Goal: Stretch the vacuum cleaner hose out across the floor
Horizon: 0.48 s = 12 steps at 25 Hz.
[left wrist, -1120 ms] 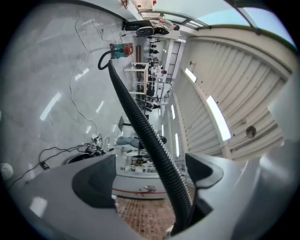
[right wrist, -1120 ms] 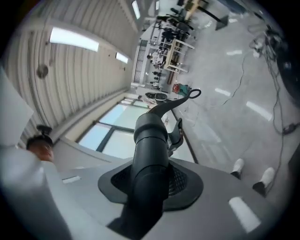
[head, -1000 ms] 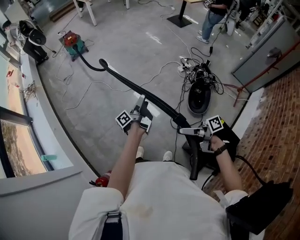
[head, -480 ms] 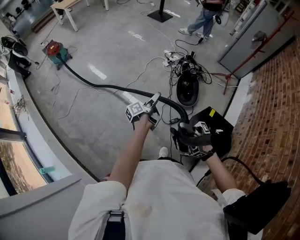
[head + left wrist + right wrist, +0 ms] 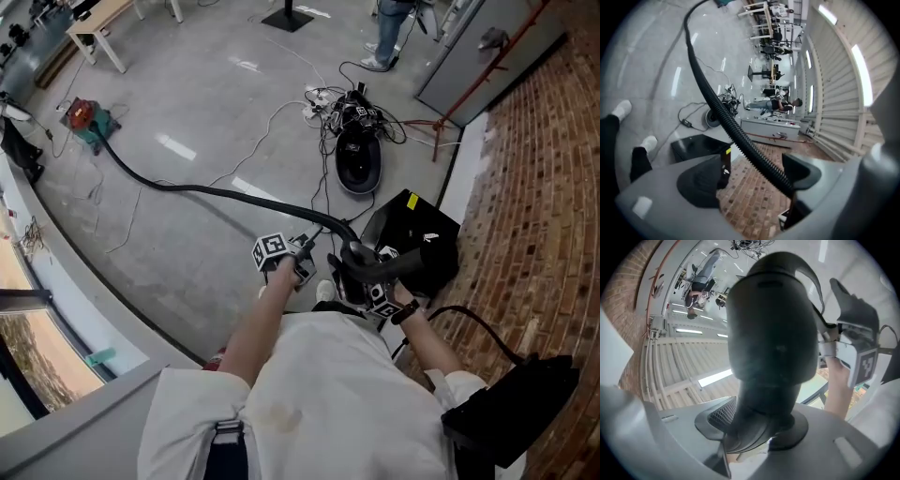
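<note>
A black ribbed vacuum hose (image 5: pixel 202 191) runs over the concrete floor from the red and green vacuum cleaner (image 5: pixel 82 117) at the far left to my hands. My left gripper (image 5: pixel 298 255) straddles it. In the left gripper view the hose (image 5: pixel 726 117) passes between the jaws of the left gripper (image 5: pixel 752 176) and rests against the right pad only; these jaws are opening. My right gripper (image 5: pixel 370 281) is shut on the hose's dark rigid handle (image 5: pixel 773 333), which fills the right gripper view. The right gripper (image 5: pixel 759 427) still has its pads pressed on it as its jaws begin opening.
A black case (image 5: pixel 408 234) lies by the brick wall (image 5: pixel 534 187). A black oval machine (image 5: pixel 359 159) sits among tangled cables. A person (image 5: pixel 389 37) stands at the far end, near a white table (image 5: pixel 94 23). A black bag (image 5: pixel 511 412) lies at lower right.
Both grippers have drawn back with the hose end toward the brick wall. The vacuum cleaner now lies farther off, and more hose is laid out across the floor.
</note>
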{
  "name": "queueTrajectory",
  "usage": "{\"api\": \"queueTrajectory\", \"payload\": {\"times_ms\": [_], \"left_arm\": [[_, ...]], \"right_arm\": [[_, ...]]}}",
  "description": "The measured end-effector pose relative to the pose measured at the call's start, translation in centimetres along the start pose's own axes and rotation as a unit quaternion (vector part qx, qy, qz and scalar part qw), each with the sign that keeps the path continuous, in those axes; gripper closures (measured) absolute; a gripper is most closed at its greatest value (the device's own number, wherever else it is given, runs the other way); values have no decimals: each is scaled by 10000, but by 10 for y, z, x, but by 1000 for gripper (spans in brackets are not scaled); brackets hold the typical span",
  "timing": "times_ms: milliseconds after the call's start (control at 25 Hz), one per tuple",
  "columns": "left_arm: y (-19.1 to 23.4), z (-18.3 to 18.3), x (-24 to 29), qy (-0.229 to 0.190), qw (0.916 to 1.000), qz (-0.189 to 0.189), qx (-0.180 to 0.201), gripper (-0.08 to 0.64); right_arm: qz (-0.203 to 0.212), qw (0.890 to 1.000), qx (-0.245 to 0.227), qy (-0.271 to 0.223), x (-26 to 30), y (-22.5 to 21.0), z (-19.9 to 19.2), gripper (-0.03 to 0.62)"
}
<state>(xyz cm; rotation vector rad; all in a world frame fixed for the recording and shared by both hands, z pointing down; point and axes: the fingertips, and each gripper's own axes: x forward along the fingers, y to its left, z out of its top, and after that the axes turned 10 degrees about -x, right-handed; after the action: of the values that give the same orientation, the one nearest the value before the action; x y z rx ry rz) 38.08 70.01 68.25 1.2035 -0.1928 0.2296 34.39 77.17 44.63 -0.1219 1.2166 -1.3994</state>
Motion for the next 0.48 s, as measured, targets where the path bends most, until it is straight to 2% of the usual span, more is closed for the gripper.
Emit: {"api": "queueTrajectory", "payload": {"times_ms": [80, 160, 280, 360, 400, 440, 480], "left_arm": [[-2, -15, 11, 108, 9973, -439, -587, 119], [-16, -31, 26, 378, 9902, -911, -990, 95], [-36, -57, 51, 857, 9831, -1184, -1099, 84], [-48, -68, 62, 959, 9776, -1399, -1245, 94], [-55, -69, 64, 940, 9734, -1585, -1360, 145], [-63, -68, 65, 897, 9683, -1800, -1479, 236], [-70, -65, 65, 860, 9630, -2008, -1581, 270]], "right_arm": [[64, 10000, 39, 41, 7, 3, -7, 403], [94, 9999, 100, 39, 9, 3, -12, 403], [82, 9998, 153, -13, 7, -1, -14, 403], [-6, 9999, 118, 2, 5, -6, -17, 405], [-61, 9999, 67, 46, 5, -9, -19, 406], [-126, 9998, -16, 126, 7, -11, -22, 408], [-203, 9994, -125, 233, 10, -12, -26, 407]]}}
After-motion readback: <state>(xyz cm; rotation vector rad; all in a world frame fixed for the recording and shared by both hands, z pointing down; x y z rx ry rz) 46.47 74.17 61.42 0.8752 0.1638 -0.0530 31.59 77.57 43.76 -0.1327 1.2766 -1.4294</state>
